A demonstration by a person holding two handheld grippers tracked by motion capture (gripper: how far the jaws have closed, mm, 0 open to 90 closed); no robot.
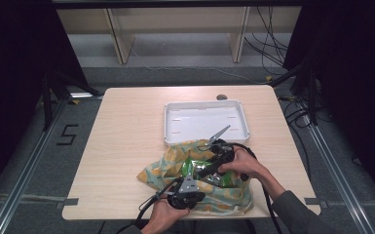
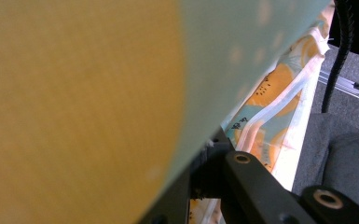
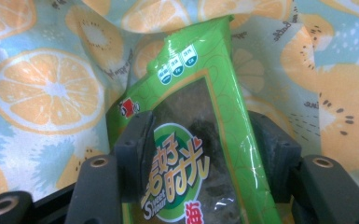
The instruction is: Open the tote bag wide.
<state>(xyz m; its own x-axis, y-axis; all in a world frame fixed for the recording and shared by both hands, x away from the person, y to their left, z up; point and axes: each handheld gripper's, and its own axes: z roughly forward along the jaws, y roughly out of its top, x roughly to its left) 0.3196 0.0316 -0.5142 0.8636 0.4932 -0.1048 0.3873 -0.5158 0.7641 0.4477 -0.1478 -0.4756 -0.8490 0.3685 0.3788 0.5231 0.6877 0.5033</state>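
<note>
A cloth bag printed with orange slices lies crumpled at the table's near edge. A green snack packet sits in its opening. In the right gripper view the packet stands between my two jaws, which press on both its sides, with the bag's cloth behind it. My right gripper reaches into the bag from the right. My left gripper comes from the front, and its jaws pinch the bag's cloth, which covers most of the left gripper view. My left gripper shows one jaw clearly.
An empty white tray stands just behind the bag at the table's middle. A small dark round object lies at the far edge. Bare tabletop spreads to the left. Cables trail from both grippers off the front edge.
</note>
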